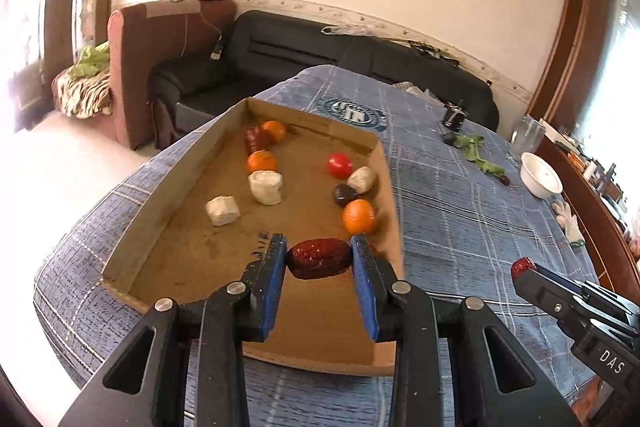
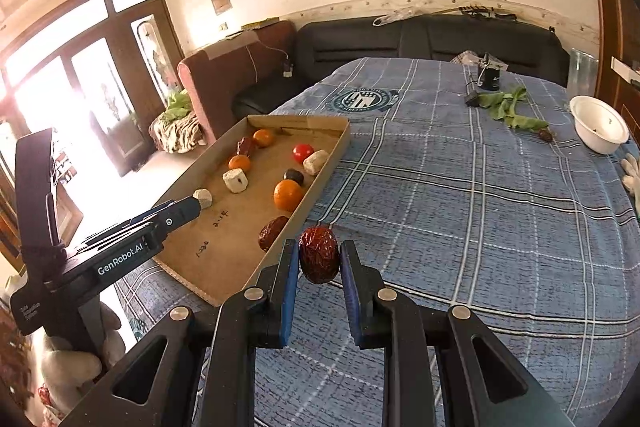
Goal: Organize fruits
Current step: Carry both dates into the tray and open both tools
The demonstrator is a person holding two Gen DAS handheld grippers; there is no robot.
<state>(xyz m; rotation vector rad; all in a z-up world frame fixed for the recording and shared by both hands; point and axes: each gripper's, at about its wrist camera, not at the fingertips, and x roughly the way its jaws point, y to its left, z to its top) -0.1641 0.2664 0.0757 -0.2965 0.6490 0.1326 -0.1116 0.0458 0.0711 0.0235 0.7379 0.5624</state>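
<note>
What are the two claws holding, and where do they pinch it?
Each holds a red date. The left claw pinches its date at the two ends. The right claw pinches the other date on its sides.

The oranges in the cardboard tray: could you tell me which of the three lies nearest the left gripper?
The orange by the tray's right wall, just beyond the left gripper; the other two oranges lie further back on the left.

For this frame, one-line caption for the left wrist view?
Left tongs grip a red date over the cardboard tray of fruit on a blue plaid cloth.
</note>
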